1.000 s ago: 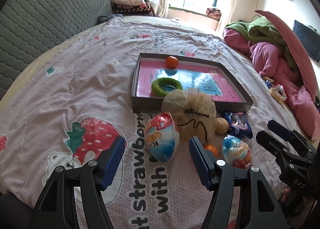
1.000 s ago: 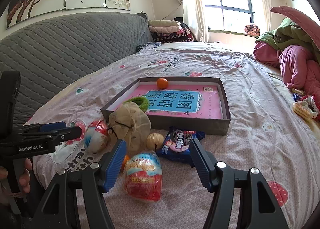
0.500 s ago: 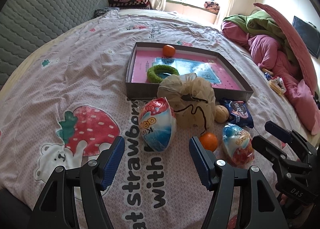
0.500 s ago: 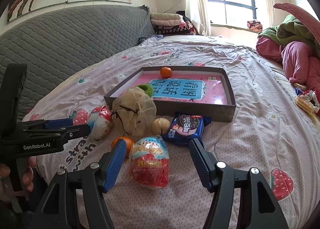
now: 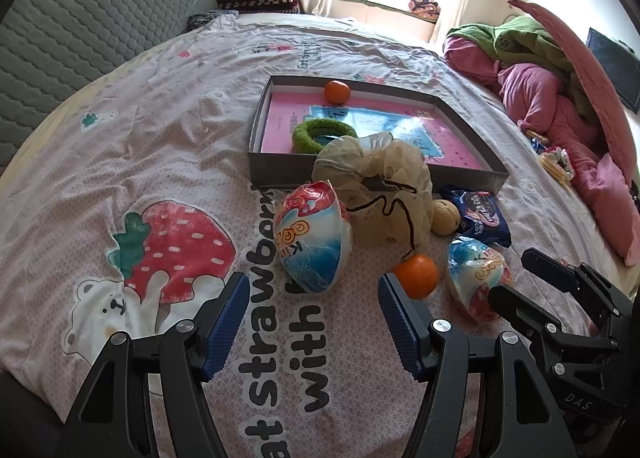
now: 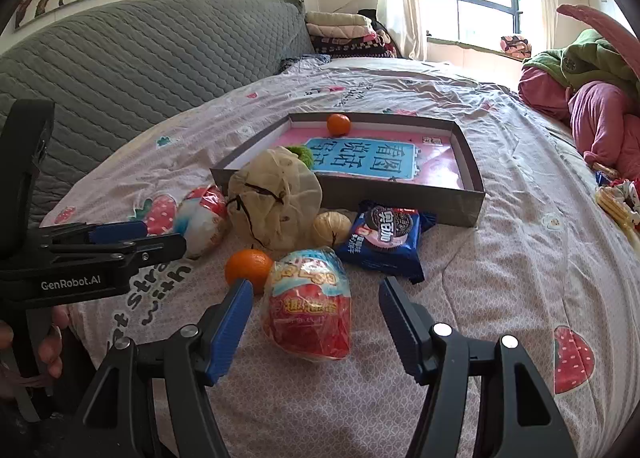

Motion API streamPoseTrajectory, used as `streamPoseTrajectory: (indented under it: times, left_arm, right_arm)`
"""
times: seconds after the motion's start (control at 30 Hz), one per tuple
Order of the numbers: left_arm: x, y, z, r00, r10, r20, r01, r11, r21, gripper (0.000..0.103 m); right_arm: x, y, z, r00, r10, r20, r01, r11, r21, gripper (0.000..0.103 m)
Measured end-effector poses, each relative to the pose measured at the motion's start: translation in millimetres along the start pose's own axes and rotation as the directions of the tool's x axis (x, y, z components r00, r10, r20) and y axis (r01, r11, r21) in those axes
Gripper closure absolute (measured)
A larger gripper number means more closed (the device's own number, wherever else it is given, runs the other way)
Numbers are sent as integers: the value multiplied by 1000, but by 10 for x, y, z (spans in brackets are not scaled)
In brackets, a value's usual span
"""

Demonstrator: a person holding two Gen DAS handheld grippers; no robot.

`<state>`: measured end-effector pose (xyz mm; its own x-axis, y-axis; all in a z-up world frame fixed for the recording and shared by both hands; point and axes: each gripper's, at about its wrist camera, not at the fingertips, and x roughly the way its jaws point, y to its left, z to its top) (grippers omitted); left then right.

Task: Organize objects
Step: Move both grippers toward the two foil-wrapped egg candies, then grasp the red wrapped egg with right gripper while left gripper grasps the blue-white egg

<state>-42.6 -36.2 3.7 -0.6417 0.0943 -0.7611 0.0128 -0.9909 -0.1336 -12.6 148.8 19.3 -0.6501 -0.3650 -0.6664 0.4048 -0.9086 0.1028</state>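
Note:
A grey tray (image 5: 372, 180) with a pink bottom lies on the bed and holds an orange (image 5: 337, 92) and a green ring (image 5: 322, 135). In front of it lie a beige mesh pouch (image 5: 384, 194), a blue-and-red toy egg (image 5: 314, 242), a loose orange (image 5: 416, 276), a second toy egg (image 5: 478, 278), a walnut (image 5: 445, 217) and a blue cookie packet (image 5: 478, 216). My left gripper (image 5: 314, 318) is open, just short of the first egg. My right gripper (image 6: 316, 320) is open around the second egg (image 6: 308, 310), not touching it; the loose orange (image 6: 248, 267) sits by its left finger.
A grey quilted headboard (image 6: 120, 66) runs along the left. Pink and green bedding (image 5: 560, 98) is piled at the right with small snack packs (image 5: 556, 166) near it. Folded blankets (image 6: 344, 34) are stacked by the window. The strawberry-print sheet (image 5: 160, 242) spreads to the left.
Both grippers have drawn back and risen a little, so the objects sit farther ahead. The loose orange, earlier half hidden, now shows fully. Both grippers stay open.

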Motion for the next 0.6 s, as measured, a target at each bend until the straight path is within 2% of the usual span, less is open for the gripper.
streamPoseTrajectory:
  times: [0.2,0.33,0.6]
  left_arm:
    - [22,4,-2,1000,6,8,-6,1000,-8,35]
    - [42,-3,-8,1000,17,22,-16,1000,-16,35]
    - [181,0,38,999,30,31,-29,999,-28,35]
  right_arm:
    - [70,-26,-27,999,-20,-30,21,1000,13,38]
    - [90,44,-46,998,-57,-16,57,998,-23,38]
    - [249,156,-88,998,-49,-39,47,997,-58,38]
